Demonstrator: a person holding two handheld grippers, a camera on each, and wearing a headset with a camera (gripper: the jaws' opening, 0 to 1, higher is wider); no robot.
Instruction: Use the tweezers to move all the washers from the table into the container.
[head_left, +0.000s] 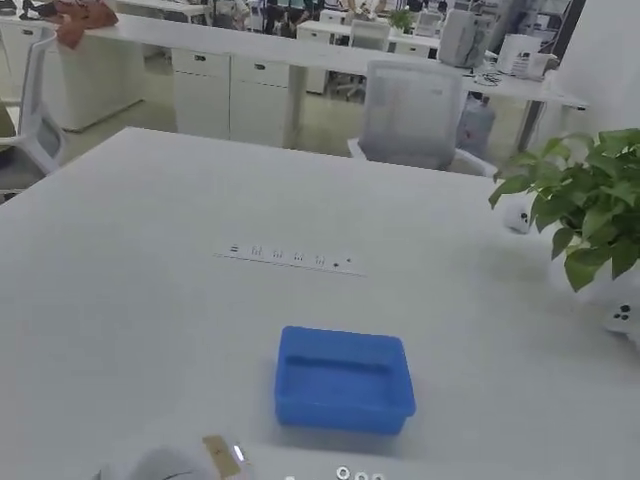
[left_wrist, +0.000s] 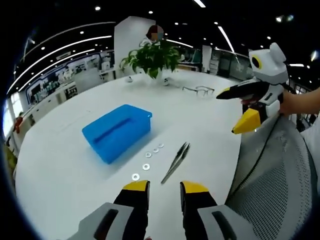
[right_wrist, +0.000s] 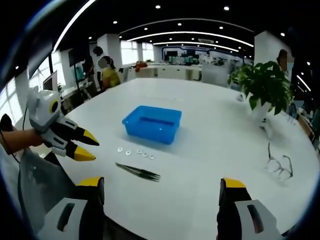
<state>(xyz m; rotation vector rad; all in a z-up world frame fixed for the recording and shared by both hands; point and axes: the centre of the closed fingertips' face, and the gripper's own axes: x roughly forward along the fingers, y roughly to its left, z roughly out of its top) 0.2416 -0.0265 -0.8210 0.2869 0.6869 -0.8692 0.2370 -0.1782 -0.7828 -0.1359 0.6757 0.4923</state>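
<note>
The blue container (head_left: 345, 380) stands near the table's front edge. Beside the container (left_wrist: 117, 131) lies a short row of washers (left_wrist: 147, 162), with the metal tweezers (left_wrist: 176, 162) flat on the table just past them. My left gripper (left_wrist: 165, 189) hovers short of the tweezers, open with a narrow gap and holding nothing. The right gripper (left_wrist: 250, 107) hangs in the air off to the right, its jaws spread. My right gripper (right_wrist: 161, 184) is wide open and empty, back from the tweezers (right_wrist: 139, 172), washers (right_wrist: 135, 151) and container (right_wrist: 152, 122). The left gripper (right_wrist: 75, 145) floats at the left.
A potted plant (head_left: 590, 200) and a pair of glasses (right_wrist: 280, 165) sit on the table's right side. A power strip (head_left: 290, 258) is set into the table beyond the container. A mesh chair back (left_wrist: 270, 185) stands close to the table edge by the grippers.
</note>
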